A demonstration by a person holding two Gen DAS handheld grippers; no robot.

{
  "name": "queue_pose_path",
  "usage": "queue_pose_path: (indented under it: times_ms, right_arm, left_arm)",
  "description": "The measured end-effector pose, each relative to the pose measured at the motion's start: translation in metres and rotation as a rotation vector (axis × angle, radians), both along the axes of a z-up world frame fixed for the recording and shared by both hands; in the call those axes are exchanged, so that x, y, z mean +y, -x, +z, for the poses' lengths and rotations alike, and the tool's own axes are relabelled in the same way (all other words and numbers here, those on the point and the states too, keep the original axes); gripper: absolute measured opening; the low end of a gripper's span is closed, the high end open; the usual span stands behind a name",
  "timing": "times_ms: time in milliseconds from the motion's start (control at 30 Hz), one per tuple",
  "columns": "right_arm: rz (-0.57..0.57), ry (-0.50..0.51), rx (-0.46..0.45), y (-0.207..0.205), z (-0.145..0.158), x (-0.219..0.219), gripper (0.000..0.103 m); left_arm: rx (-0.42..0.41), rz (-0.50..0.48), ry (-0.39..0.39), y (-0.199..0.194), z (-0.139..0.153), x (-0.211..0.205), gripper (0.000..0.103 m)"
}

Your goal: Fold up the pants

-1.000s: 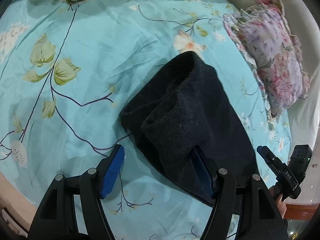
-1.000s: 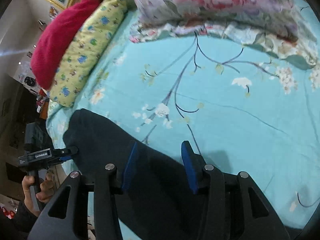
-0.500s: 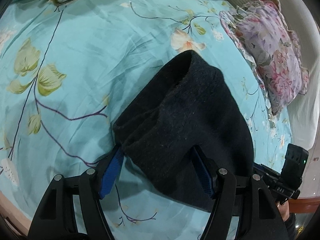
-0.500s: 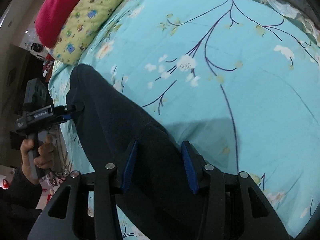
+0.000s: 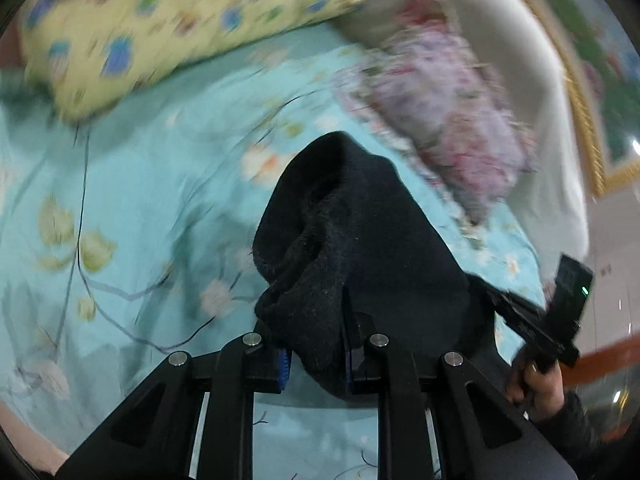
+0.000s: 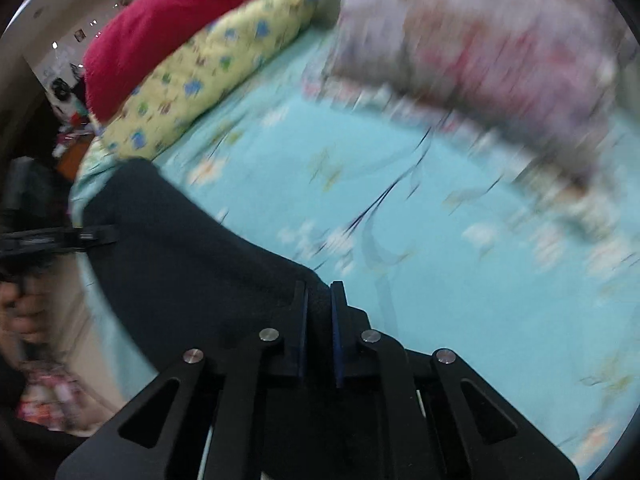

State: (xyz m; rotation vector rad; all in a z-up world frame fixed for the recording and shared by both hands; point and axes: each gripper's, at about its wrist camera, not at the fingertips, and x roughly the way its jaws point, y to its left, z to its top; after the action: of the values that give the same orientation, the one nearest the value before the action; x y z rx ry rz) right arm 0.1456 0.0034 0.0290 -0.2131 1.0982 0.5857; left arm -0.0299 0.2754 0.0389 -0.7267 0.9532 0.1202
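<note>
Dark navy fleece pants lie bunched on the turquoise flowered bed sheet. My left gripper has its jaws closing on a thick bunch of the pants' near end, and the pads press into the fabric. In the right wrist view the pants stretch away to the left. There my right gripper has its jaws closing tight on a thin fold of the cloth. Each gripper shows in the other's view: the right gripper at the pants' right edge, the left gripper at their far left edge.
A yellow patterned pillow and a floral frilled pillow lie at the head of the bed, with a red cushion behind the yellow one. A person's hand holds the right gripper's handle. The bed's edge runs along the left of the right wrist view.
Both grippers went from open around the pants to clamped on the fabric. Both have risen and tipped up, so the pillows now fill the top of each blurred view.
</note>
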Motion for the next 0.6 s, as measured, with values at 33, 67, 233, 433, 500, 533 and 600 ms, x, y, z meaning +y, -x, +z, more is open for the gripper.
queue_pose_path:
  times_ms: [33, 67, 233, 433, 500, 533, 600]
  right_arm:
    - [-0.006, 0.006, -0.018, 0.0, 0.002, 0.0, 0.01]
    - [-0.014, 0.01, -0.028, -0.001, 0.001, 0.001, 0.01]
    - [-0.024, 0.047, -0.039, -0.008, -0.025, 0.012, 0.01]
    - [-0.051, 0.108, -0.025, -0.015, -0.064, 0.025, 0.011]
    - [-0.059, 0.136, -0.031, -0.015, -0.071, 0.025, 0.019]
    - [-0.064, 0.133, -0.03, -0.016, -0.07, 0.025, 0.024]
    - [-0.092, 0.114, -0.028, -0.014, -0.061, 0.018, 0.031]
  left_arm:
    - [-0.009, -0.019, -0.015, -0.002, 0.005, -0.002, 0.018]
    - [-0.011, -0.037, -0.037, -0.005, 0.007, -0.004, 0.018]
    - [0.02, -0.063, -0.066, -0.019, -0.014, 0.007, 0.018]
    - [0.082, -0.101, -0.092, -0.034, -0.067, 0.023, 0.02]
    - [0.113, -0.103, -0.096, -0.035, -0.077, 0.026, 0.024]
    - [0.121, -0.1, -0.091, -0.034, -0.079, 0.028, 0.028]
    - [0.112, -0.084, -0.094, -0.028, -0.076, 0.031, 0.034]
